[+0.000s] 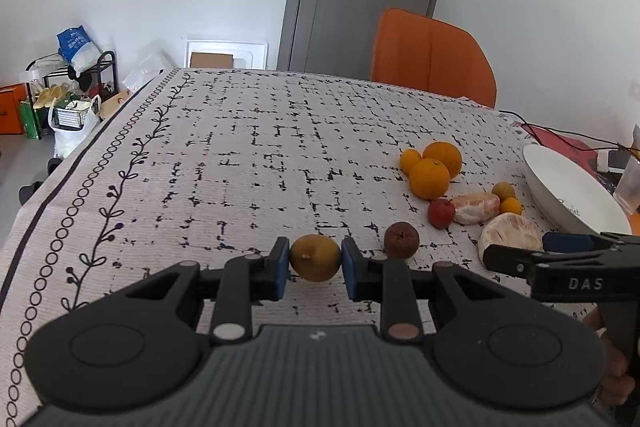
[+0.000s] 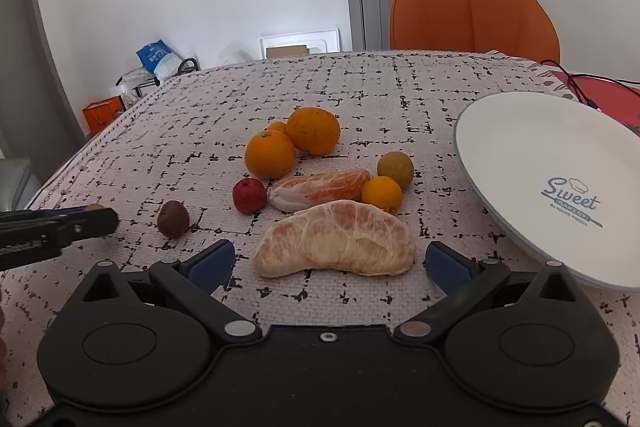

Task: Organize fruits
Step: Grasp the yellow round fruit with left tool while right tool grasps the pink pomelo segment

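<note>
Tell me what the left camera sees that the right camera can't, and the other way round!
Only the left wrist view shows the left tool squeezing the brownish-yellow fruit. Only the right wrist view shows the right tool open around the big peeled segment, and the "Sweet" writing on the white plate. Both show the oranges, red fruit, dark brown fruit and orange chair.

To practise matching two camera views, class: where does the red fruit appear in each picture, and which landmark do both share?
Left wrist view: the red fruit lies right of centre, just left of a peeled segment.
Right wrist view: the red fruit lies left of centre, below an orange.
Shared landmark: the orange chair.
</note>
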{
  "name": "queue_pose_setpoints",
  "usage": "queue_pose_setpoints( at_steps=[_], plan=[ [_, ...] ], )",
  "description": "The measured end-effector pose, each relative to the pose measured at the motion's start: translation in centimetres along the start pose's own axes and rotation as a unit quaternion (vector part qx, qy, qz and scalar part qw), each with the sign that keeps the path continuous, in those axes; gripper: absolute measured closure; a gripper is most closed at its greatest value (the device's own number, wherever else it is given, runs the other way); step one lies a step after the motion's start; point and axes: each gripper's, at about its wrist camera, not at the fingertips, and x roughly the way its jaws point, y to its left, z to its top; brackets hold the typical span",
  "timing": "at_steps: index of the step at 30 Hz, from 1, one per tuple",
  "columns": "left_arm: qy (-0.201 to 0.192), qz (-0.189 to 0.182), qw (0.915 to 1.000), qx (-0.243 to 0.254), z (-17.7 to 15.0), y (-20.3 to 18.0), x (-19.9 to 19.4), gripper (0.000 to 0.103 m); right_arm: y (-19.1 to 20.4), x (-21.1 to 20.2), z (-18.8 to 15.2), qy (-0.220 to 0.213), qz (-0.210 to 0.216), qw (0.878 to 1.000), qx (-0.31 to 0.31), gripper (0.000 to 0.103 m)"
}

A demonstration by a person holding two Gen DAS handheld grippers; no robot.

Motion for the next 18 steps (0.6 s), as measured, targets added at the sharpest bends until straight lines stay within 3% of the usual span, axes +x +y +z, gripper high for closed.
queue_pose_setpoints(
  at_steps=[5,7,8,18],
  plan=[
    [-0.006,0.000,1.0000,0.001,0.2,0.2,-0.3,0.077,0.3,0.6,0.1,0.000,-0.006,1.000,-0.002,0.000],
    [-0.010,0.000,0.9999,0.002,0.4,0.3,-0.7,0.077,0.4,0.6,0.1,-0.003,-0.003,1.000,-0.001,0.006],
    [-0.013,0.000,0.9999,0.003,0.5,0.2,-0.8,0.077,0.5,0.5,0.0,-0.005,-0.012,1.000,-0.007,0.017],
    [-0.028,-0.020,0.9993,0.013,1.2,-1.2,-1.4,0.077,0.2,-2.0,0.3,-0.027,0.016,0.999,-0.007,0.018]
  ],
)
